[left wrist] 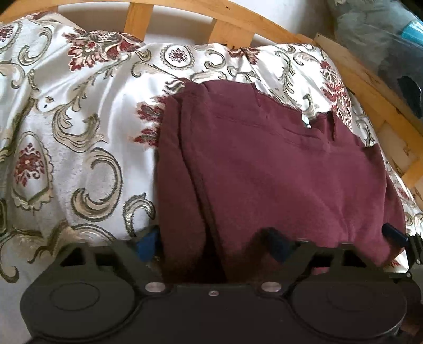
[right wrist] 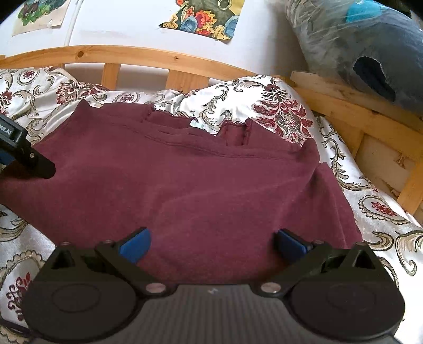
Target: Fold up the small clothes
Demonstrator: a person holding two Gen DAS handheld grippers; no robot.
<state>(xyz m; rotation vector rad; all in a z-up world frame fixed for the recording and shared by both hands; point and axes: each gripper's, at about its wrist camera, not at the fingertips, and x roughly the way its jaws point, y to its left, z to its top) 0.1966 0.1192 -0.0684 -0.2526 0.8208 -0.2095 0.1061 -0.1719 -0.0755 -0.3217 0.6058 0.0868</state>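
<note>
Two views were examined. Left wrist view: a maroon garment (left wrist: pixel 264 169) lies on the patterned bedspread (left wrist: pixel 66 127), toward the right side of the bed and short of the wooden headboard (left wrist: pixel 238 23); its neckline with a white label (left wrist: pixel 306 122) faces the headboard, its hem faces the camera, so the long axis appears to run from foot to head of the bed. One side panel is already turned inward along the garment's left edge, which suggests a lengthwise fold partly made. The left gripper (left wrist: pixel 214 243) stands with fingers apart, the near-left corner of the hem lying between them; the pads do not visibly pinch it. Right wrist view: the same garment fills the middle of the bed, collar toward the headboard, right edge sloping toward the bed's right side rail (right wrist: pixel 370 124). The right gripper (right wrist: pixel 214 243) hovers over the near hem with fingers wide apart, cloth beneath but not clamped. The other gripper's finger enters at the left edge of this view. Judgement: both tools are set to take the hem. The next move calls for closing on both near corners, gathering every layer, then carrying the hem toward the collar.
</note>
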